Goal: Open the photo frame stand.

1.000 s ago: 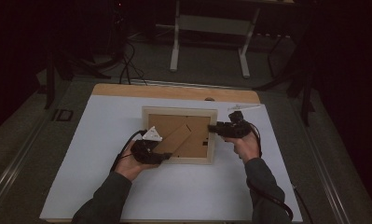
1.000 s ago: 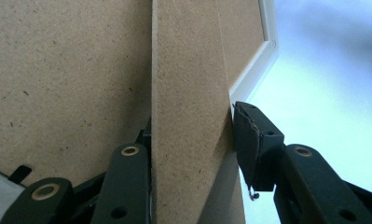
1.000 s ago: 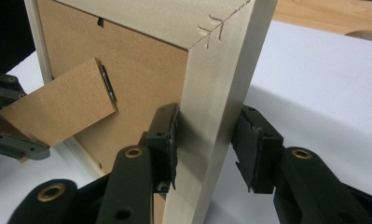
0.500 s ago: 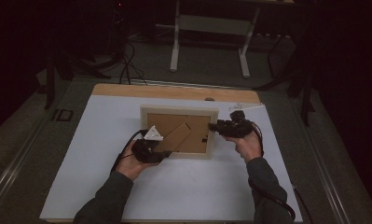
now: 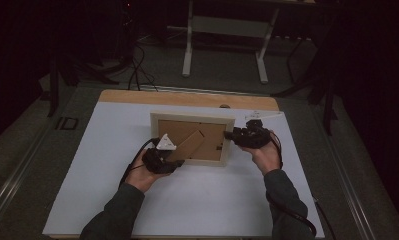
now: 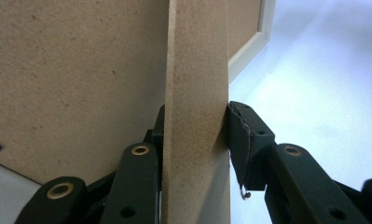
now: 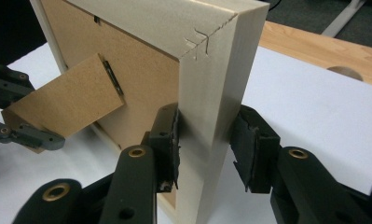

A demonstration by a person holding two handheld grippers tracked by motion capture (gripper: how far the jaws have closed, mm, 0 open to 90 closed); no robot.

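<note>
Gripping frame (image 5: 192,139) still; stand (image 6: 196,112) unmoved

The person wore dark grey-green long sleeves (image 5: 114,212). Each black, two-jawed handheld gripper (image 6: 195,154) had brass-ringed screw holes in its linkage arms; the left carried a pale three-cornered plate (image 5: 165,143), the right gripper (image 5: 248,135) trailed a black cable (image 5: 292,212).

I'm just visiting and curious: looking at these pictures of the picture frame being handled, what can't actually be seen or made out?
- The picture frame's front: it faces away in all views, so any picture or glass is hidden.
- The stand flap's lower end: left gripper view, cut off by the bottom edge between the jaws.
- The frame's bottom corner: right gripper view, cut off by the bottom edge.
- Room beyond the table: high view, too dark.
</note>
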